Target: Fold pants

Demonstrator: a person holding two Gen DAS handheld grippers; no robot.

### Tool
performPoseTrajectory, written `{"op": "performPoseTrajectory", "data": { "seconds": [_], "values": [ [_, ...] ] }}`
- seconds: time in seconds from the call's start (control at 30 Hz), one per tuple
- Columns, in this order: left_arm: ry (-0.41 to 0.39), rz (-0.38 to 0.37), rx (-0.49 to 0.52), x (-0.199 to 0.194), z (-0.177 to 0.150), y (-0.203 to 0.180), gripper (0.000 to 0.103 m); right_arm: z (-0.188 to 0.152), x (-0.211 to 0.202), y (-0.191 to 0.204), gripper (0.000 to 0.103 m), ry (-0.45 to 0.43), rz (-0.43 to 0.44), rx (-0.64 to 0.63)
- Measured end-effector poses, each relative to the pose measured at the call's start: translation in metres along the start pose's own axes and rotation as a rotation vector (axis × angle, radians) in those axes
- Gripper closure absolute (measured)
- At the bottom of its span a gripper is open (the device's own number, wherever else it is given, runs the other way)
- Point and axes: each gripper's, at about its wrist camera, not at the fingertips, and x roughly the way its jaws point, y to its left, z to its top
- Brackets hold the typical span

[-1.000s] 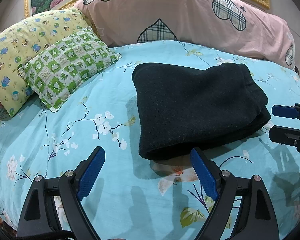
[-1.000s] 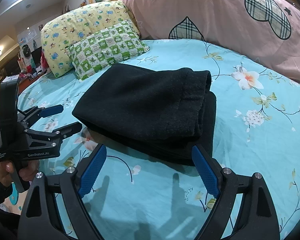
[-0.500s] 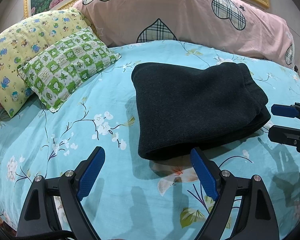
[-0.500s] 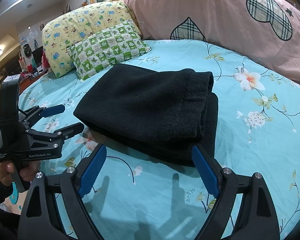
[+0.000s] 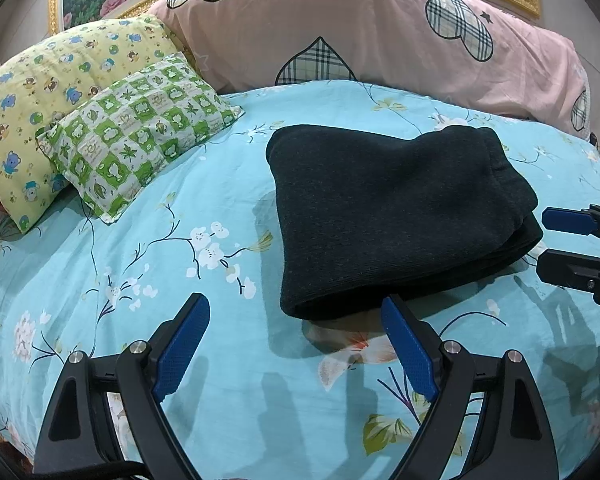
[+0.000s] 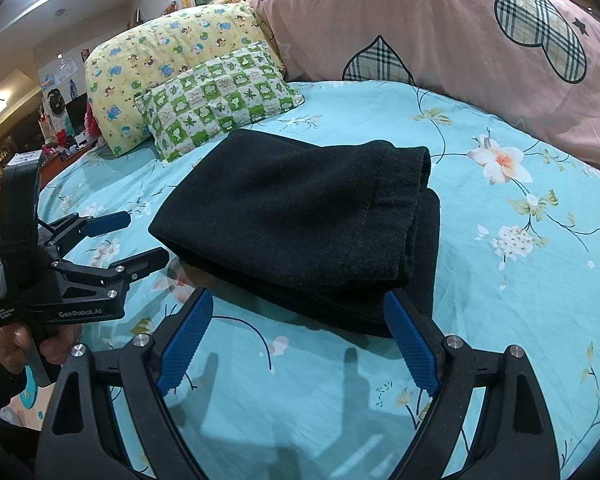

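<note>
Nearest me, my left claw (image 5: 296,332) and right claw (image 6: 298,320) both stand released, gripping nothing. Just beyond lie the pants (image 5: 396,216), folded into a thick dark bundle on the bed (image 5: 180,264). They look soft and floppy; I'd grip the stacked open edges. Farther back sit pillows (image 5: 136,136).

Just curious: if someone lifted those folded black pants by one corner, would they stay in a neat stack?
Probably not. The pants look like soft, thick fleece lying in loose layers, so they would likely droop and unfold. The fuzzy surface should grip rather than slip.
</note>
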Motion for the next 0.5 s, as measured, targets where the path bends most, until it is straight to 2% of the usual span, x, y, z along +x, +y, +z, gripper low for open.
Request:
{"op": "performPoseTrajectory", "data": {
  "seconds": [0.5],
  "values": [
    [0.001, -0.003, -0.005, 0.0, 0.0007, -0.0001, 0.015, 0.0031, 0.0007, 0.0018, 0.016, -0.002, 0.002, 0.0]
  ]
}}
